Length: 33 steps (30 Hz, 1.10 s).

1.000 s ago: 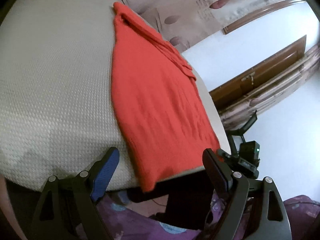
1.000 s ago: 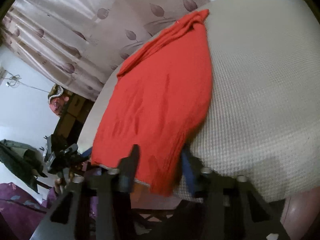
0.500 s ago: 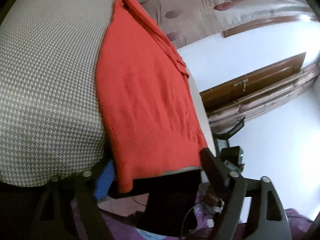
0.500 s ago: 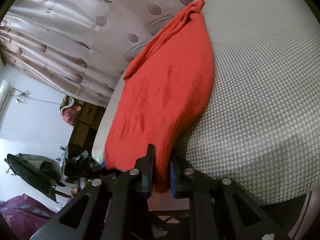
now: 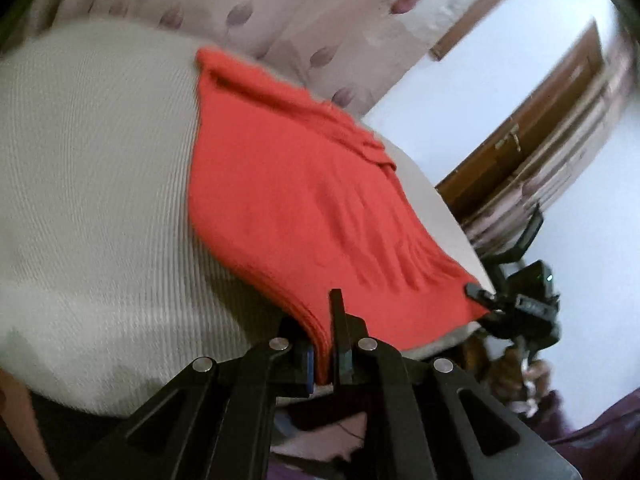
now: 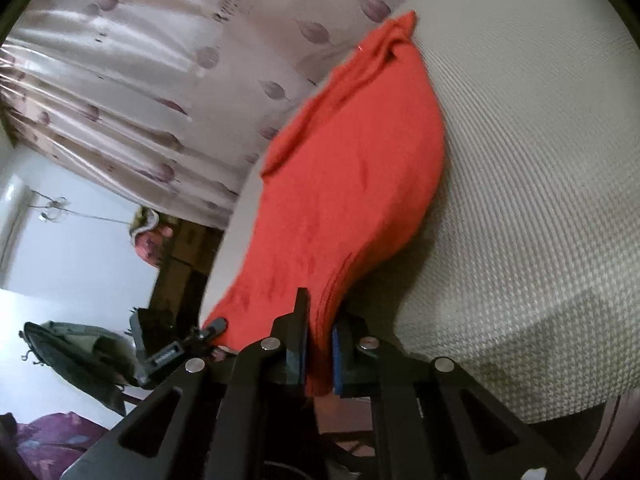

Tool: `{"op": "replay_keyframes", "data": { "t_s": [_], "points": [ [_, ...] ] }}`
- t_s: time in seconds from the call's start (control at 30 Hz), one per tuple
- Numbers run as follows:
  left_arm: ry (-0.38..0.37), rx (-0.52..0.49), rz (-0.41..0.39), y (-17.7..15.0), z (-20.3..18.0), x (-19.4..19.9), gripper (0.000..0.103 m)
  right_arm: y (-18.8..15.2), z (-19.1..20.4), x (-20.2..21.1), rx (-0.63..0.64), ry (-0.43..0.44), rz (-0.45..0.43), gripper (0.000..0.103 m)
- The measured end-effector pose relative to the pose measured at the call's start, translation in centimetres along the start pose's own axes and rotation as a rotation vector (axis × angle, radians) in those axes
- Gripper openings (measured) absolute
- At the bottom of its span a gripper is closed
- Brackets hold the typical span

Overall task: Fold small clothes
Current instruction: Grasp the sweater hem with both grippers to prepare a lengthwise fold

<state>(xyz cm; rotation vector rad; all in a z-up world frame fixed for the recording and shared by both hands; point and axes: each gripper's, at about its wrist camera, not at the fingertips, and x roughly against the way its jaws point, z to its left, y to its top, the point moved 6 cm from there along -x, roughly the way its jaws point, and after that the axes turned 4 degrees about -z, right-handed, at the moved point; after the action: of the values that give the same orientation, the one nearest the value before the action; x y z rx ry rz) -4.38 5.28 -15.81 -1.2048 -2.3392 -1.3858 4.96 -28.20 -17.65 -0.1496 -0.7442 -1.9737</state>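
Observation:
A red knitted garment (image 5: pixel 288 200) lies lengthwise on a pale woven cushion (image 5: pixel 88 160), its near hem lifted off the front edge. My left gripper (image 5: pixel 324 344) is shut on one hem corner, the cloth bunched between its pads. In the right wrist view the same red garment (image 6: pixel 352 168) runs away from me, and my right gripper (image 6: pixel 318 344) pinches the other hem corner, its jaws still closing on the fabric. Each view shows the other gripper's tip at the hem: the right gripper (image 5: pixel 480 294) and the left gripper (image 6: pixel 218 324).
A leaf-patterned curtain (image 6: pixel 140 80) hangs behind the cushion (image 6: pixel 520 160). A brown wooden door (image 5: pixel 532 140) stands at the right of the left wrist view. A dark bag (image 6: pixel 76 348) and purple cloth (image 6: pixel 52 436) lie low at the left.
The left jaws closed from wide open onto the hem corner and rose with it. The right jaws tightened on their corner. The near hem now hangs lifted between both grippers.

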Motion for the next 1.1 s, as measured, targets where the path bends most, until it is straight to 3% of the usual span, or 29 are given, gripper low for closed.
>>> {"op": "replay_keyframes", "data": {
  "t_s": [0.5,1.1],
  "points": [
    [0.004,-0.084,-0.063,0.0,-1.0,0.3,0.005,-1.0,0.0,0.8,-0.025,0.028,-0.03,0.008],
    [-0.03,-0.138,-0.098,-1.1,-1.8,4.6,0.005,-2.3,2.7,3.7,0.002,0.107,-0.063,0.008]
  ]
}}
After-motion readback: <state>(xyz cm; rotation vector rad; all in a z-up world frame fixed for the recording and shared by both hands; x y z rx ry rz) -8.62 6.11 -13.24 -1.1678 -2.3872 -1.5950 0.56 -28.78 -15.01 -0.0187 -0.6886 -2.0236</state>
